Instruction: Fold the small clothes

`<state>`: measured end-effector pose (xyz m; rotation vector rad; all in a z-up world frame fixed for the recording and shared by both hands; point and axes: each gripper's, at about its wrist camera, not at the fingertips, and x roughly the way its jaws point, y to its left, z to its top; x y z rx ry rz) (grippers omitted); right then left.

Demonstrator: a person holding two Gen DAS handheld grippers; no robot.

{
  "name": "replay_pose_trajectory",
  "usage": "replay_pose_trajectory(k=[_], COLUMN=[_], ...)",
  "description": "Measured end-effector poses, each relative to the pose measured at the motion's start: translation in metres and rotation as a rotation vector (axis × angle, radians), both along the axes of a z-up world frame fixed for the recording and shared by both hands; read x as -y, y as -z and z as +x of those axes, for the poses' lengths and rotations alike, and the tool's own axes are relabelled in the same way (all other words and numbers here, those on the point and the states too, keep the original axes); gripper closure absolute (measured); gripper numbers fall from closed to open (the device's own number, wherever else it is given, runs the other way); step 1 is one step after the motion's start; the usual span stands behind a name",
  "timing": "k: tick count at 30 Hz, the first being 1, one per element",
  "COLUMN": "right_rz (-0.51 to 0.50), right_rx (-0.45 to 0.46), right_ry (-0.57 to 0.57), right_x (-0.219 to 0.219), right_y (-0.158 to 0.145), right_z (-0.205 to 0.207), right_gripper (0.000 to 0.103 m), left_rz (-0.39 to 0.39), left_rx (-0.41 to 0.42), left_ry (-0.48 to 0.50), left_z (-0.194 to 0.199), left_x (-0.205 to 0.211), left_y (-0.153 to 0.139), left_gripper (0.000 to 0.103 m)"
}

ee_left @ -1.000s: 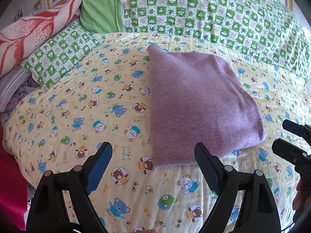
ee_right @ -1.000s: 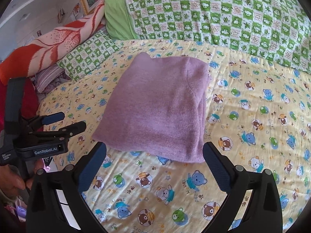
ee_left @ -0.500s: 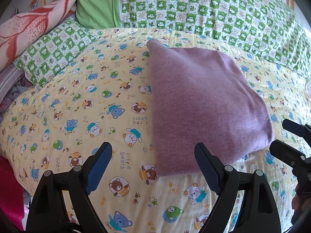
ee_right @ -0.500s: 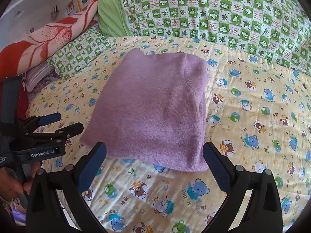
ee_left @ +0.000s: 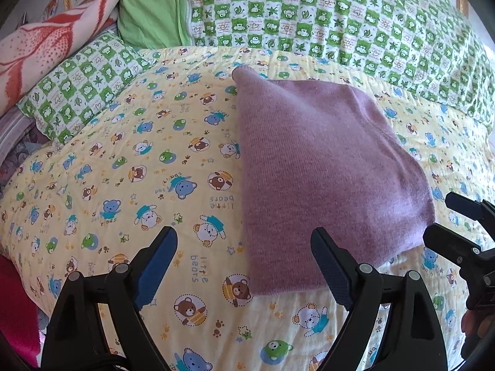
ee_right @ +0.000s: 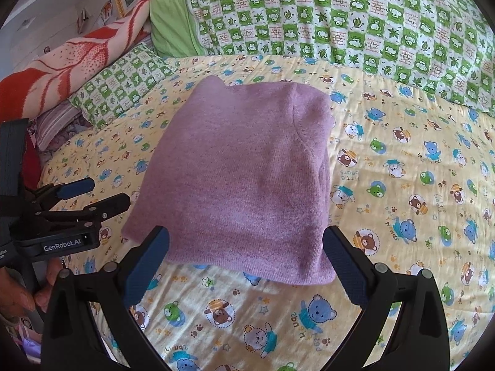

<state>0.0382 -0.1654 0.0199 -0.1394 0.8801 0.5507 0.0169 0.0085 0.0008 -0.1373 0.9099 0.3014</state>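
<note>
A folded purple knit garment (ee_left: 318,173) (ee_right: 247,179) lies flat on the yellow bear-print bedspread (ee_left: 123,185) (ee_right: 402,185). My left gripper (ee_left: 244,244) is open, hovering just above the garment's near left corner with nothing held. My right gripper (ee_right: 246,244) is open too, poised above the garment's near edge, which lies between its fingers. The right gripper shows at the right edge of the left wrist view (ee_left: 448,219), and the left gripper shows at the left of the right wrist view (ee_right: 92,198), open.
A green checkered quilt (ee_left: 324,15) (ee_right: 340,15) is banked along the back. A green checkered pillow (ee_left: 80,86) (ee_right: 120,86) and a red-and-white blanket (ee_left: 46,46) (ee_right: 62,68) lie at the left. A hand (ee_right: 18,290) grips the left tool's handle.
Both grippers have moved forward toward the garment, which now looks larger and nearer. Both stayed open and the garment has not moved.
</note>
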Motion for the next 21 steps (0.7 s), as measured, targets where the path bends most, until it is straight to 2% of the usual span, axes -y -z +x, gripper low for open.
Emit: replay_pose_trajectory(k=[21], right_rz=[0.014], right_rx=[0.0], right_ry=[0.023], right_x=[0.0053], right_y=[-0.002], right_z=[0.0103], right_gripper=[0.004], left_rz=[-0.001], left_rx=[0.005], left_ry=[0.024], left_z=[0.0092], left_x=[0.0063], left_y=[-0.0047], left_gripper=[0.014])
